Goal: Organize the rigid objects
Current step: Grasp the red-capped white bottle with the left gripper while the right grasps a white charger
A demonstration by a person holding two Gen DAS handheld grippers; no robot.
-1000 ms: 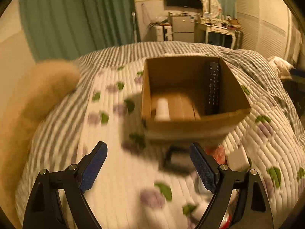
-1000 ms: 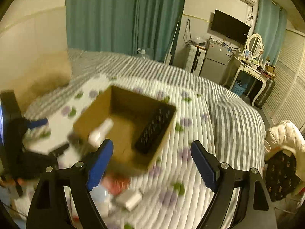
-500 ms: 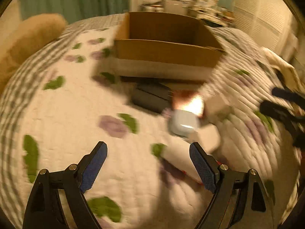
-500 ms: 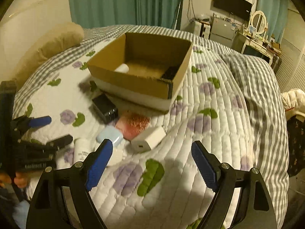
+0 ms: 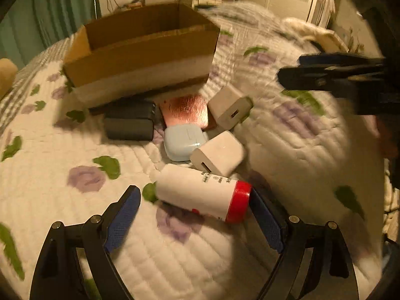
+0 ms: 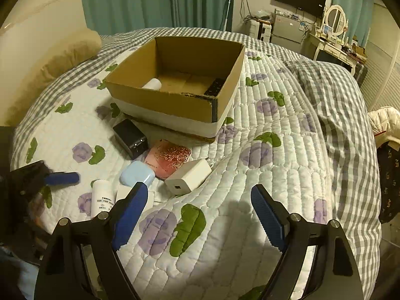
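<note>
A cardboard box (image 6: 175, 105) stands on the bed and holds a white cylinder (image 6: 152, 84) and a black remote (image 6: 215, 88). In front of it lie a black adapter (image 5: 130, 122), a pink card (image 5: 185, 111), a light-blue case (image 5: 183, 141), two white chargers (image 5: 228, 108) (image 5: 217, 153) and a white bottle with a red cap (image 5: 202, 196). My left gripper (image 5: 197, 221) is open, its fingers either side of the bottle. My right gripper (image 6: 197, 215) is open and empty above the quilt, right of the pile.
The bed is covered by a quilt (image 6: 262, 155) with purple flowers and green leaves. A tan pillow (image 6: 62, 57) lies at the far left. A white jacket (image 6: 385, 122) lies at the right edge. A dresser and a television stand at the back.
My left gripper has dropped from above the box down to the pile, ending around the bottle. My right gripper has pulled back and lowered. Both stayed open.
</note>
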